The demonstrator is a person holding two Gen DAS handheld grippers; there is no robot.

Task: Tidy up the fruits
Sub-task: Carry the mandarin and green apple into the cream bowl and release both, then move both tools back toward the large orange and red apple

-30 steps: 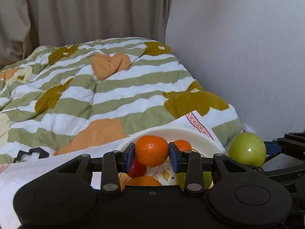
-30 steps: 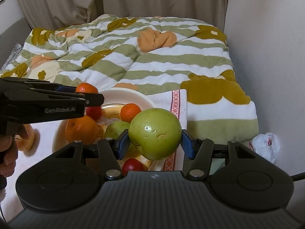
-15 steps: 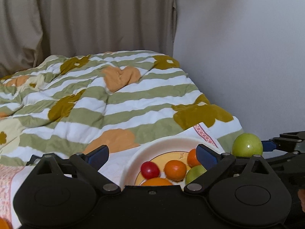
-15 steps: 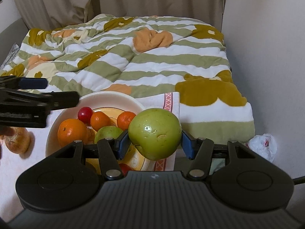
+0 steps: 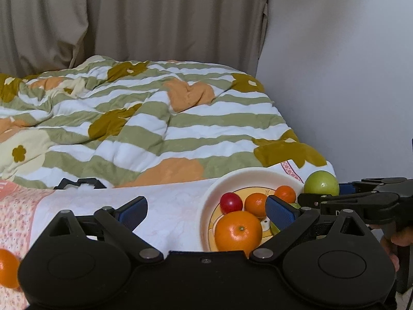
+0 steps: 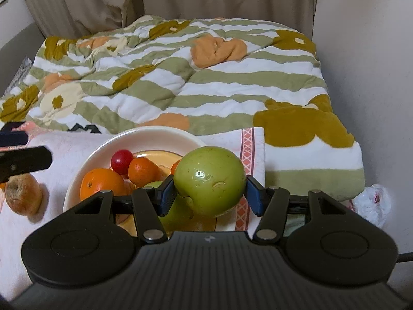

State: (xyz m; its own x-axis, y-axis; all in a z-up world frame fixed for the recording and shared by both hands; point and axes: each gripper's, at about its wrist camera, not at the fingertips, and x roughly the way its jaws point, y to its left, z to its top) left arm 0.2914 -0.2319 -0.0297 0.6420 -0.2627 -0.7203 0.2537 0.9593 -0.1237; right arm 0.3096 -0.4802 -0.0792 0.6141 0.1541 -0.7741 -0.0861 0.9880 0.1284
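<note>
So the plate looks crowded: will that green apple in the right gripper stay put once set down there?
The green apple is round and glossy, so it will likely roll. The plate is shallow and holds a large orange and other fruit; these may stop it.

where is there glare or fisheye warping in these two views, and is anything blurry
Right wrist view: small specular glint on the green apple, soft shadow beside the brown fruit, wall edge bowed. Left wrist view: dark vignette corners, curtain lines bent, large orange sharp; no obvious motion blur in either.
</note>
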